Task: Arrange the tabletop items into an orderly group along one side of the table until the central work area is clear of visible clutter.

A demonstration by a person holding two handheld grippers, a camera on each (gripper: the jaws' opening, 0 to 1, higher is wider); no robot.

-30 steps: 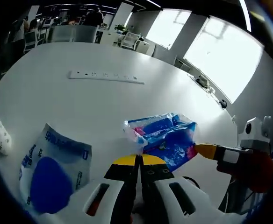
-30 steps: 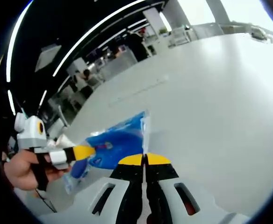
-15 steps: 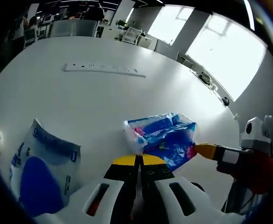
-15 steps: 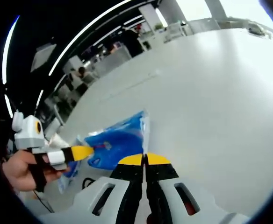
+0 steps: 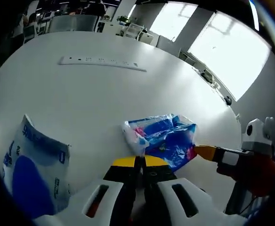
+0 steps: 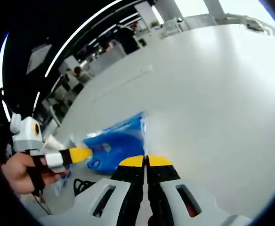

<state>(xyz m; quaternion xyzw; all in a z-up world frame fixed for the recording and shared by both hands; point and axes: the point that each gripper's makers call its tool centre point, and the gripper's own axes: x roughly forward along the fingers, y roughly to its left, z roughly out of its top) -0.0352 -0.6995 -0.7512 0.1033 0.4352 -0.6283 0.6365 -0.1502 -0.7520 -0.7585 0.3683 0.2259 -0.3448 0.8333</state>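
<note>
A crinkled blue plastic bag (image 5: 168,139) with red and white print is held between both grippers over the white table (image 5: 81,103). My left gripper (image 5: 138,160) is shut on the bag's near white edge. My right gripper (image 5: 206,151) comes in from the right, shut on the bag's other side, with a hand behind it. In the right gripper view the same bag (image 6: 116,143) stretches from my right gripper (image 6: 146,160), shut on its edge, to the left gripper (image 6: 83,153) at the left.
A white and blue soft pack (image 5: 34,172) lies at the lower left. A long white power strip (image 5: 102,62) lies farther across the table. A black cable (image 6: 83,186) lies near the table edge. Chairs, desks and people stand beyond the table.
Both grippers keep their hold on the bag. Both views have shifted a little: the white and blue pack sits lower left, and the black cable has come into the right gripper view.
</note>
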